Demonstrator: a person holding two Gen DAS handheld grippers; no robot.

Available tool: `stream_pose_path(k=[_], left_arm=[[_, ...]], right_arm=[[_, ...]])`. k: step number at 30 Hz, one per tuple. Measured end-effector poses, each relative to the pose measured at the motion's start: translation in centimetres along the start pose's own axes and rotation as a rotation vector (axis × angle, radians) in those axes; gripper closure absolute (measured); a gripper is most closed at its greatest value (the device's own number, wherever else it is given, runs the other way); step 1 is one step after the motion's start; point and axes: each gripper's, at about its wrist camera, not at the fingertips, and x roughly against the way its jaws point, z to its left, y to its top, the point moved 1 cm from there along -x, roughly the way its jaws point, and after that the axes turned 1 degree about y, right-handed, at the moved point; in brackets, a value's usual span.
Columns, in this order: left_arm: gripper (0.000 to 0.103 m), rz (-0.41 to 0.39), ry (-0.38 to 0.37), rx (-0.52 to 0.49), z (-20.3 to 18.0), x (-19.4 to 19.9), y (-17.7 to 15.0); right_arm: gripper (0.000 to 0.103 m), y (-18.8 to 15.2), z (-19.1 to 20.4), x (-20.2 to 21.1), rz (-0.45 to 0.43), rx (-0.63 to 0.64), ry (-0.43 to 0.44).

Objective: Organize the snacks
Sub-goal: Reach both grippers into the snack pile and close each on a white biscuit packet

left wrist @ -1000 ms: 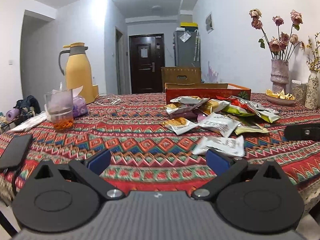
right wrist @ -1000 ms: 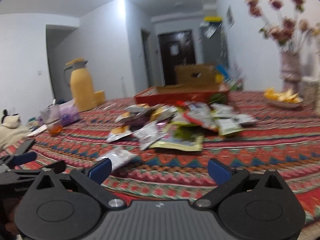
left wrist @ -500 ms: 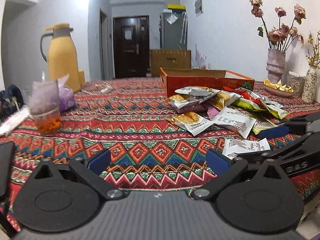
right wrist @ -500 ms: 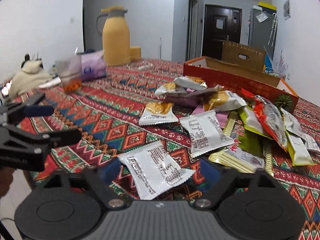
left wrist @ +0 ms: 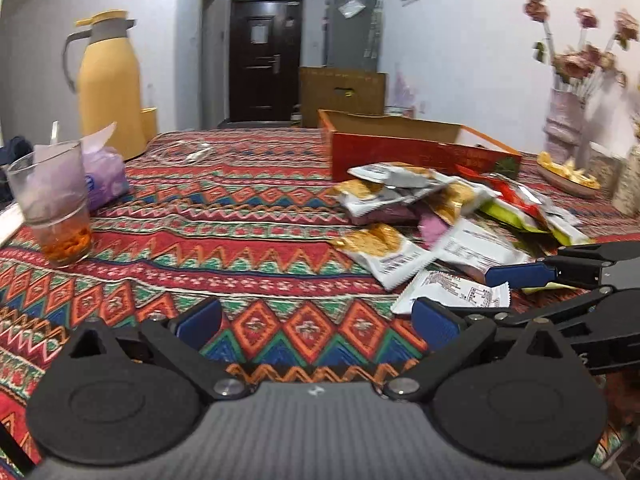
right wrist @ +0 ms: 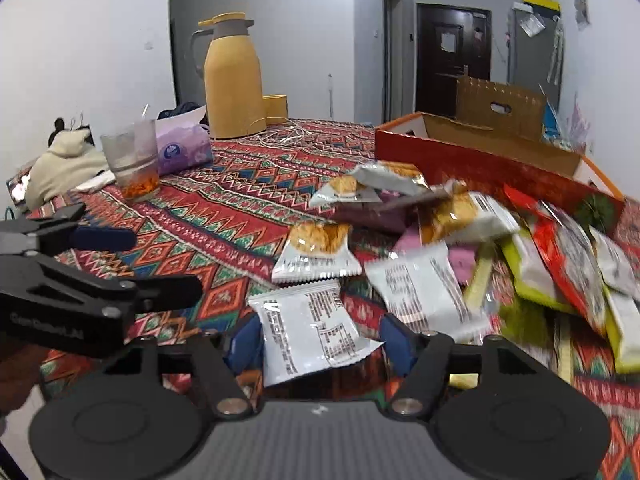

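Here: patterned tablecloth (left wrist: 248, 216) | left hand-held gripper (left wrist: 316, 320) spread, empty | right hand-held gripper (right wrist: 320, 340) straddling white packet (right wrist: 312, 332), grip unclear

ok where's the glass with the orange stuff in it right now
The glass stands at the far left of the left wrist view on the patterned tablecloth, just in front of the purple tissue pack and the yellow thermos.

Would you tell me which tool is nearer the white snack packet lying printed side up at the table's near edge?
Right. The right tool straddles the white snack packet, while the left tool hangs open beside it, over bare cloth.
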Motion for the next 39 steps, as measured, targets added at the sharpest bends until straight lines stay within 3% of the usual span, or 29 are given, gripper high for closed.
stream_pose_path(k=[4,8,10,16,19,22,25,28,29,31,32,33,36,39], left_arm=[[0.0,0.004,0.054,0.032,0.4,0.2,0.2],[0.0,0.01,0.111,0.041,0.3,0.4,0.4],[0.0,0.019,0.126,0.041,-0.3,0.2,0.4],[0.0,0.017,0.082,-0.005,-4.1,-1.3,1.4],[0.0,0.023,0.076,-0.012,-6.2,-3.5,2.6],[0.008,0.062,0.098,0.014,-6.6,-6.6,3.9],[0.016,0.123,0.119,0.039,-6.2,-9.4,4.9],[0.017,0.136,0.143,0.044,-6.1,-11.2,5.1],[0.022,0.149,0.158,0.044,-6.1,-11.6,5.1],[0.033,0.142,0.16,0.059,-5.8,-11.6,4.9],[0.049,0.133,0.17,0.055,-5.8,-11.3,4.8],[0.054,0.128,0.17,0.046,-5.8,-11.0,4.8],[0.056,0.134,0.17,0.048,-5.6,-9.8,4.3],[0.056,0.135,0.17,0.04,-5.9,-7.8,3.3]], right_arm=[[0.034,0.3,0.2,-1.4,0.036,0.026,0.031],[0.055,0.4,-0.1,-1.2,0.027,0.016,0.052],[0.056,0.0,-0.6,-0.5,0.025,-0.003,0.063],[0.057,-3.1,-3.4,4.3,0.015,-0.035,-0.016],[0.056,-5.2,-6.2,7.6,0.018,-0.087,-0.106],[0.053,-6.9,-9.1,10.1,0.028,-0.148,-0.218],[0.043,-8.3,-11.9,11.8,0.023,-0.209,-0.306],[0.03,-8.6,-13.1,13.2,-0.005,-0.215,-0.335],[0.027,-8.6,-13.4,13.4,-0.016,-0.221,-0.325],[0.028,-8.3,-13.7,13.5,-0.027,-0.218,-0.288],[0.028,-8.0,-13.8,13.3,-0.027,-0.207,-0.268],[0.028,-7.7,-13.8,13.0,-0.029,-0.197,-0.248],[0.033,-7.0,-14.0,11.9,-0.02,-0.165,-0.217],[0.046,-7.3,-13.6,10.5,0.032,-0.136,-0.258]])
